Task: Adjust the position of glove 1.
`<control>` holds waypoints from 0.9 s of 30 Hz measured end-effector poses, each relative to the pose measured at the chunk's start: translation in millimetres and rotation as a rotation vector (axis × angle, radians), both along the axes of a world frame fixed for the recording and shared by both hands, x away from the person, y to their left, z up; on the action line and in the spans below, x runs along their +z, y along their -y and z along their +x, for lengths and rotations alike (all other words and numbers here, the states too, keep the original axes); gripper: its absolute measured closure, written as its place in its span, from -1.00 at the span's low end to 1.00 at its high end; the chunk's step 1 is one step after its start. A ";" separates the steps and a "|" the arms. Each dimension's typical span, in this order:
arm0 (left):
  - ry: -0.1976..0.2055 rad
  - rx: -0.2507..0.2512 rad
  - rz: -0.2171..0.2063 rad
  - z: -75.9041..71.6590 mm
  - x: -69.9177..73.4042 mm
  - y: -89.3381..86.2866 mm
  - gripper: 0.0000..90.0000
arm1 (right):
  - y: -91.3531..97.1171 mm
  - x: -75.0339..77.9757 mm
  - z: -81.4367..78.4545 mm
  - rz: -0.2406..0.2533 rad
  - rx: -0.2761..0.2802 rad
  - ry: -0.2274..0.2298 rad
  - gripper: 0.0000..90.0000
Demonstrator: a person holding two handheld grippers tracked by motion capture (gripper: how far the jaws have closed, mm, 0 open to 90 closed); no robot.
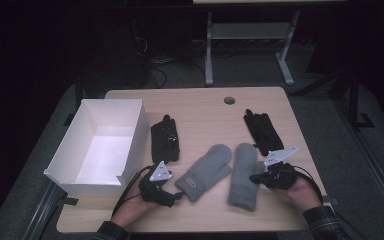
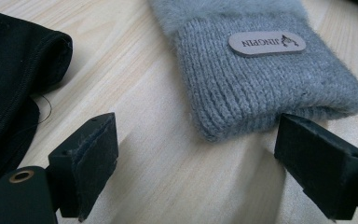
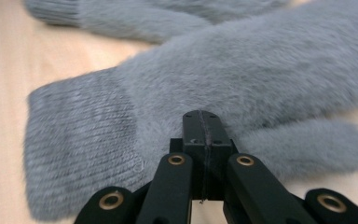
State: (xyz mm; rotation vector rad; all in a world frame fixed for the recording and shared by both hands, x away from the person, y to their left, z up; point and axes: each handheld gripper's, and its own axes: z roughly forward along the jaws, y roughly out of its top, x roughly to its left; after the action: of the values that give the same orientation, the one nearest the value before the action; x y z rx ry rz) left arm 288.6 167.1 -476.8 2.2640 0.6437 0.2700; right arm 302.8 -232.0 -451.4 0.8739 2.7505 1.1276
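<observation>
Two grey mittens lie side by side at the table's front middle. The left mitten (image 1: 205,172) has a tan label, and its knitted cuff (image 2: 261,88) lies just ahead of my left gripper (image 2: 200,154), whose jaws stand wide open around bare table. That left gripper (image 1: 176,196) sits at the cuff's near end. My right gripper (image 3: 203,126) is shut with its pads pressed together, its tip over the right mitten (image 3: 242,79) near the thumb. From above, the right gripper (image 1: 256,177) rests at that mitten's (image 1: 244,177) right side.
An open white box (image 1: 62,150) stands at the table's left. One black glove (image 1: 165,139) lies beside it, its edge (image 2: 14,79) left of my left jaw. A second black glove (image 1: 262,131) lies at the right rear. A small round hole (image 1: 229,100) marks the far edge.
</observation>
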 end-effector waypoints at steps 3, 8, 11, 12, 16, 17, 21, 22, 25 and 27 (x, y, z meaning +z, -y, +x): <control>0.000 0.000 -0.001 0.0 0.0 0.0 -0.72 | -7.6 0.0 -6.2 0.002 0.033 0.000 1.00; -0.001 0.001 -0.002 -0.1 0.0 0.1 -0.72 | -26.5 1.2 -11.4 0.004 0.096 0.001 1.00; -0.001 0.002 -0.002 -0.1 0.0 0.1 -0.72 | -34.4 2.1 -14.3 0.005 0.120 0.002 1.00; -0.001 0.001 -0.002 -0.1 0.0 0.1 -0.72 | -37.9 2.8 -16.1 0.012 0.129 -0.001 1.00; -0.001 0.001 -0.002 -0.1 0.0 0.1 -0.72 | -47.8 4.8 -19.8 0.020 0.162 0.003 1.00; -0.001 0.001 -0.002 -0.1 0.0 0.1 -0.72 | -50.7 5.0 -20.2 0.022 0.170 0.001 1.00; -0.002 0.002 -0.001 -0.2 0.1 0.1 -0.72 | -59.8 4.6 -20.0 0.024 0.190 0.003 1.00; -0.003 0.004 -0.005 -0.3 0.0 0.4 -0.72 | -67.0 4.2 -19.6 0.020 0.201 0.006 1.00; -0.002 0.004 -0.005 -0.2 -0.1 0.4 -0.72 | -72.3 3.8 -19.0 0.022 0.211 0.002 1.00; -0.002 0.004 -0.005 -0.2 -0.1 0.4 -0.72 | -81.1 3.0 -18.2 0.013 0.224 0.012 1.00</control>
State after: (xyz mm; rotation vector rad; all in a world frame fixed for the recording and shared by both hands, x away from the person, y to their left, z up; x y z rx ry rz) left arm 288.3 166.7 -477.0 2.2582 0.6497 0.2679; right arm 284.6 -150.9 -448.5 0.5680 2.8910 1.1793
